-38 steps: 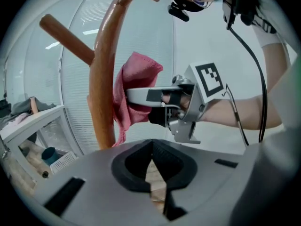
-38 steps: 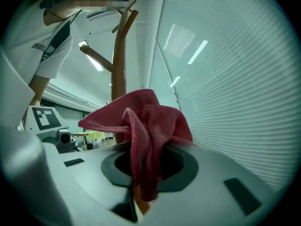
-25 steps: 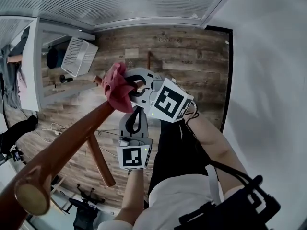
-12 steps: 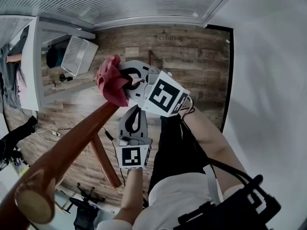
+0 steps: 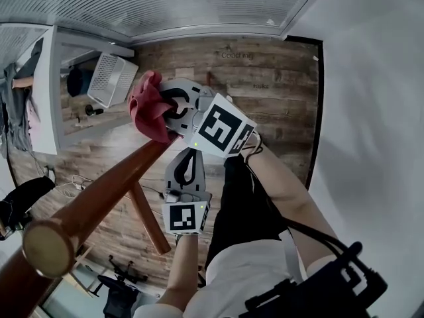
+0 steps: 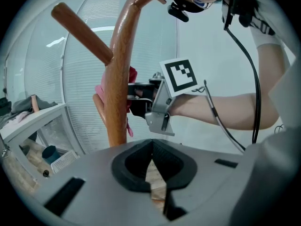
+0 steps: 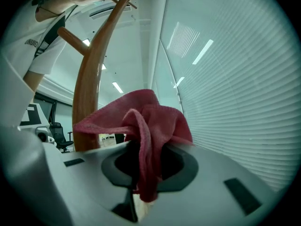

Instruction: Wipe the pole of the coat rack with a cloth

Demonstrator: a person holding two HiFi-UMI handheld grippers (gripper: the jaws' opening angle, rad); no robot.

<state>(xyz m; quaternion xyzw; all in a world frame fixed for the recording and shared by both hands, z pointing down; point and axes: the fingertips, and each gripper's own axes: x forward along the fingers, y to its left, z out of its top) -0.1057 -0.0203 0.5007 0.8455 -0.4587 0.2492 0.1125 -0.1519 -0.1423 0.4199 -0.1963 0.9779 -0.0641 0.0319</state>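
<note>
Right gripper (image 5: 173, 106) clamps red cloth (image 5: 149, 105) against coat rack pole (image 5: 112, 191), upper centre-left. Left gripper (image 5: 187, 156) closed, empty, just below. Risk: bunched cloth slips free, gripper scrapes wood.

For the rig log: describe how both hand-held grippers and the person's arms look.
The grey plastic left hand-held gripper and the matching right hand-held gripper have black jaw pads, and each carries a white cube with black square markers. A thin black cable runs along the right forearm. The arms are bare below a short white sleeve.
</note>
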